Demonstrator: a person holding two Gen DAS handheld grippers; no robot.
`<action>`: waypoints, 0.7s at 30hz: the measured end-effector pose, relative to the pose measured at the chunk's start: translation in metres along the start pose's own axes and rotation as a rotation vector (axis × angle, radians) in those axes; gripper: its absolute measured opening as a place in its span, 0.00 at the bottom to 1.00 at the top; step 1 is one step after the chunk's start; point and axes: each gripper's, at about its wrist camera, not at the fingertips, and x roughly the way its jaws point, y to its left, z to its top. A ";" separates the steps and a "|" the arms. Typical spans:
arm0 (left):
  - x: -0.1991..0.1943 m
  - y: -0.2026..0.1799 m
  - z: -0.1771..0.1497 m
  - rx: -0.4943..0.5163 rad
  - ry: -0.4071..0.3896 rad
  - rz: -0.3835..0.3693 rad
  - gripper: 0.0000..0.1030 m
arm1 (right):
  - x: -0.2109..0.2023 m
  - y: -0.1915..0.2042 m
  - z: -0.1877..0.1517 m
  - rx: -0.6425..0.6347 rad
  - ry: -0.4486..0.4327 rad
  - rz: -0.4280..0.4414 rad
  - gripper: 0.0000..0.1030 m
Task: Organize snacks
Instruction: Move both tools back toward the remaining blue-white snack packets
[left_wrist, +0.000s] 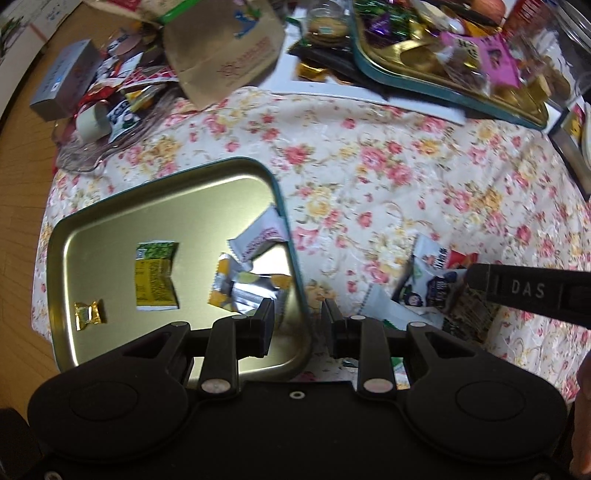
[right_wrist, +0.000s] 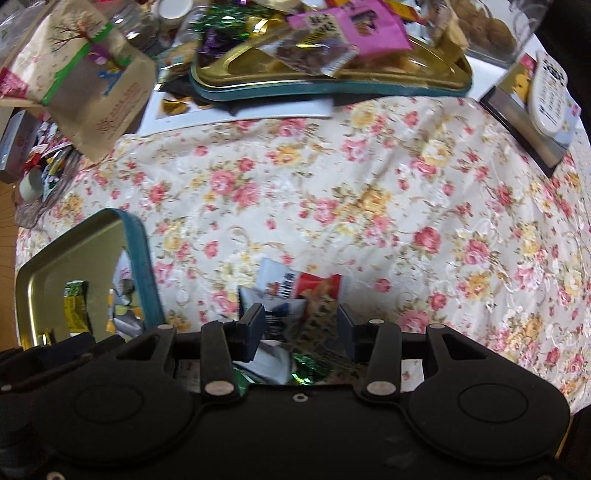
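L hand-held gripper (left_wrist: 298, 314) hangs released, jaws apart w/ nothing between, over the right rim of a gold rectangular tin tray w/ teal edge (left_wrist: 291, 236) holding a yellow-green snack packet (left_wrist: 155, 275). R hand-held gripper (right_wrist: 301, 317), jaws apart, not clamped, above a pile of snack packets (right_wrist: 295, 286) on the floral-cloth counter (right_wrist: 369, 192), just right of the tray.

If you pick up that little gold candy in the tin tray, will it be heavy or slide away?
The gold candy looks small beside the other packets, so it is probably light. Its shiny foil wrapper and the smooth metal of the tin tray suggest it may skid if pushed. The twisted wrapper ends look crinkly and would likely bend, while the middle probably stays firm.
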 end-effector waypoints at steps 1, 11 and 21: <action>0.000 -0.004 0.000 0.007 0.003 -0.004 0.37 | 0.003 -0.006 0.000 0.012 0.006 -0.008 0.44; 0.004 -0.022 0.003 0.023 0.021 -0.026 0.37 | 0.024 -0.038 -0.001 0.109 0.083 -0.020 0.44; 0.004 -0.021 0.004 0.006 0.032 -0.044 0.37 | 0.032 -0.029 -0.013 -0.072 0.110 -0.009 0.44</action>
